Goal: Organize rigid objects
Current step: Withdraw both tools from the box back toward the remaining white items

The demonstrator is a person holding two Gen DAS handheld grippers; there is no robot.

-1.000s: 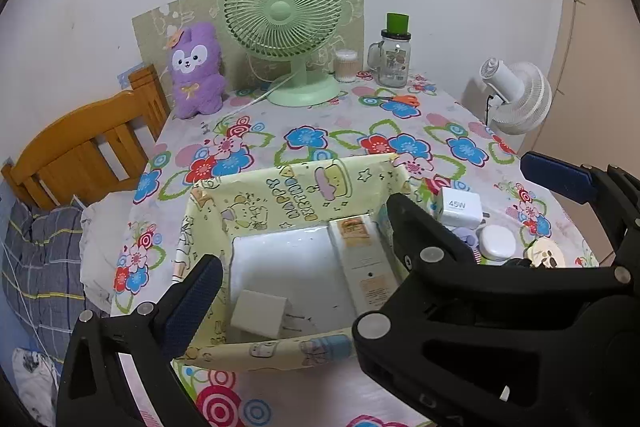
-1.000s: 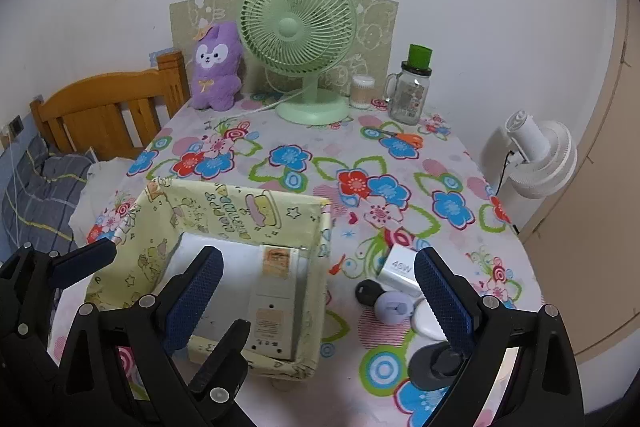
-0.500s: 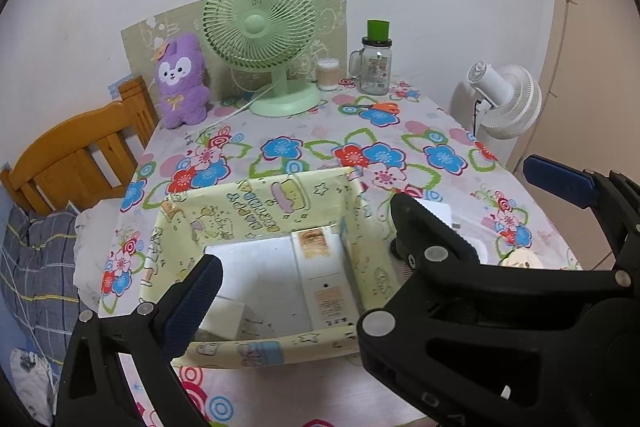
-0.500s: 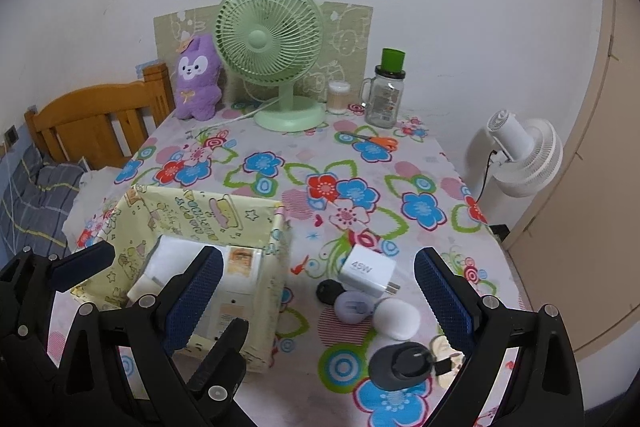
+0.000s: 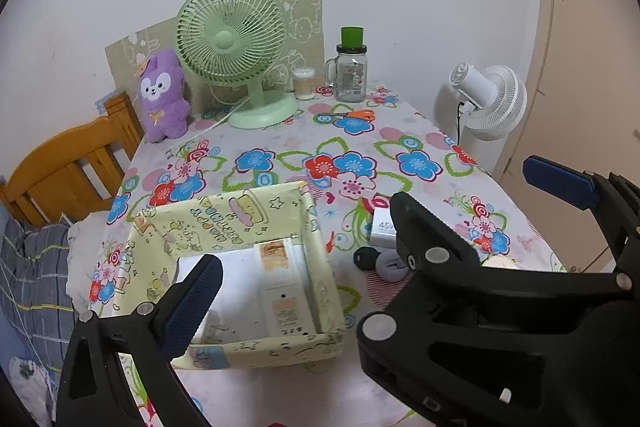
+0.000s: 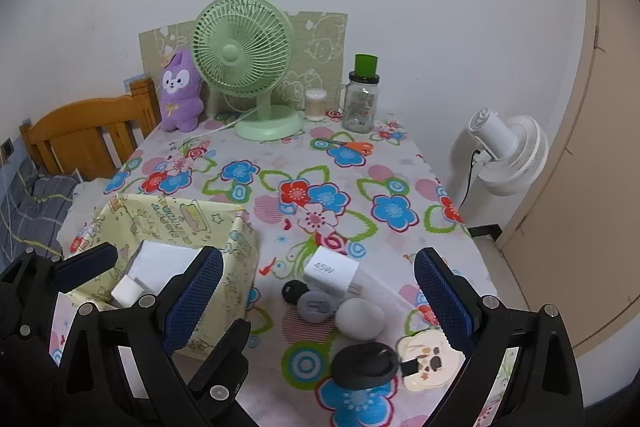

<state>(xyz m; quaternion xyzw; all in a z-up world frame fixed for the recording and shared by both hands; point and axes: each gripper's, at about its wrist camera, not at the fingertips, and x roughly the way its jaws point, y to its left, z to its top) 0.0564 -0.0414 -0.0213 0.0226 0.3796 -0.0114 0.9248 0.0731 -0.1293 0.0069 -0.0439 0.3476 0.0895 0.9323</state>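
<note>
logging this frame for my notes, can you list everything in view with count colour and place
storage box: 1, pale yellow cartoon print, near left of table
white charger: 1, white, inside box
remote-like device: 1, white, inside box
45W charger: 1, white, on table right of box
round gadgets: 4, two black, one grey, one white, clustered near the 45W charger
cartoon case: 1, cream, near right edge
desk fan: 1, green, far side
plush toy: 1, purple, left of the desk fan
glass jar: 1, clear, green lid, far right
standing fan: 1, white, beside table
left tongs: open
right tongs: open
</note>
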